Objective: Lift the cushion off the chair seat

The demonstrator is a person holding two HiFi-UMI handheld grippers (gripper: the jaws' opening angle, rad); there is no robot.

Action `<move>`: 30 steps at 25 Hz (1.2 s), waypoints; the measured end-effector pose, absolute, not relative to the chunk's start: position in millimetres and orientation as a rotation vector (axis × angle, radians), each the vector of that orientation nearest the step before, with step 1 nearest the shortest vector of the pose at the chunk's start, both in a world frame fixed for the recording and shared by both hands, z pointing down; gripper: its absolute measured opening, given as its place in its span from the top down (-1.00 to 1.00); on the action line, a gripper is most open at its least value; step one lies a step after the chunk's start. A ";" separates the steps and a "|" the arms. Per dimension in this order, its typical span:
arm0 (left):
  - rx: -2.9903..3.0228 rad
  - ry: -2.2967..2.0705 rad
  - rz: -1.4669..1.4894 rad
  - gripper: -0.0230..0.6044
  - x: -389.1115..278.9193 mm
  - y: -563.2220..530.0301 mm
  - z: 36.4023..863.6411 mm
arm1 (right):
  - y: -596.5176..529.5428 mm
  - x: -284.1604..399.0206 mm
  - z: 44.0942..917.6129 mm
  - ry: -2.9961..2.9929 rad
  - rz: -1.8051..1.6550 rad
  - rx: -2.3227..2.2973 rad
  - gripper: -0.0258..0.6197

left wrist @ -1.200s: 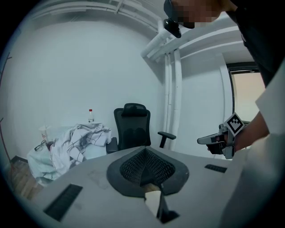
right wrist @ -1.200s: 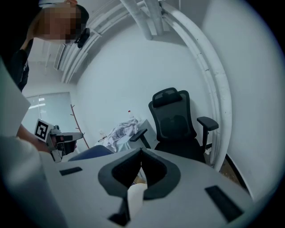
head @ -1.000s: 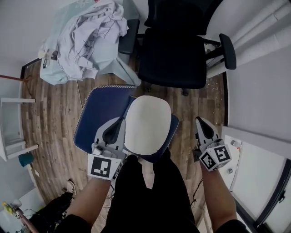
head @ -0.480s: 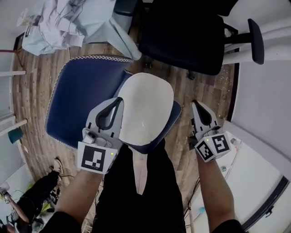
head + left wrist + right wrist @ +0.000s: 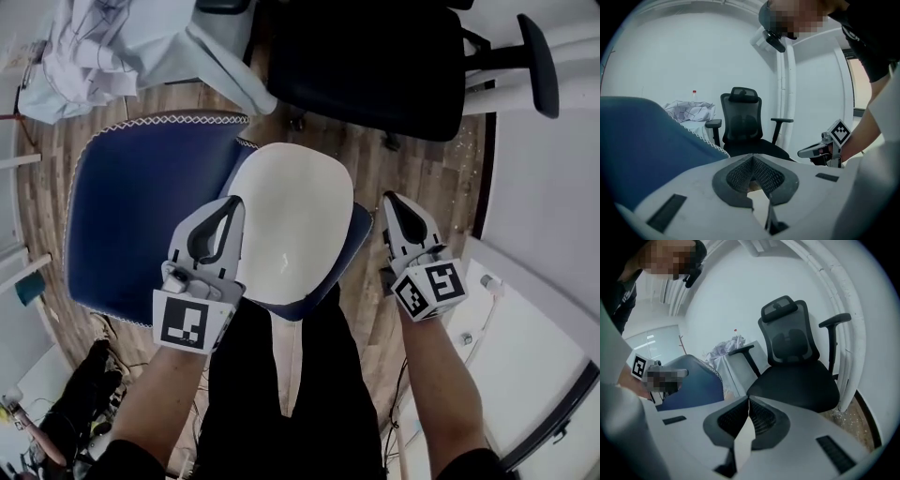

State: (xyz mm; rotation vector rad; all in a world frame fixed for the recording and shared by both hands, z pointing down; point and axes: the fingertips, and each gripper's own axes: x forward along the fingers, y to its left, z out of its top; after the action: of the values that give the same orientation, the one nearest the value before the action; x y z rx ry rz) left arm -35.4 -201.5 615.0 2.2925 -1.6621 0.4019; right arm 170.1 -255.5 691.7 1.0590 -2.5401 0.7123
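my left tongs point(image 5: 233, 201) and right tongs point(image 5: 390, 199) are both pinched shut, empty, and the cushion point(image 5: 141, 216) looks soft, light, floppy, so I'd grab its stitched edge

Head view looks steeply down, both gripper views face forward, sharing the office chair point(image 5: 797, 385).
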 end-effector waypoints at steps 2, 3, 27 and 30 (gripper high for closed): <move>2.306 -1.661 0.411 0.91 -33.2 -206.9 628.5 | -258.4 174.1 706.5 -2.516 0.719 1.066 0.88; 2.303 -1.661 0.409 0.91 -32.7 -209.1 634.8 | -259.0 175.4 713.8 -2.502 0.720 1.068 0.88; 2.234 -1.552 0.452 0.91 -41.1 -219.1 731.7 | -252.9 145.3 850.4 -2.425 0.870 0.876 0.87; 2.223 -1.546 0.471 0.91 -49.9 -217.3 738.5 | -253.2 135.8 864.2 -2.409 0.889 0.850 0.78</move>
State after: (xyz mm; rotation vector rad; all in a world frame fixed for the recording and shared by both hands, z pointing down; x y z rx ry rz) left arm -49.9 -217.3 738.5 2.2232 -1.5463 0.4705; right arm 135.8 -253.2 864.2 0.8496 -2.4086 0.8890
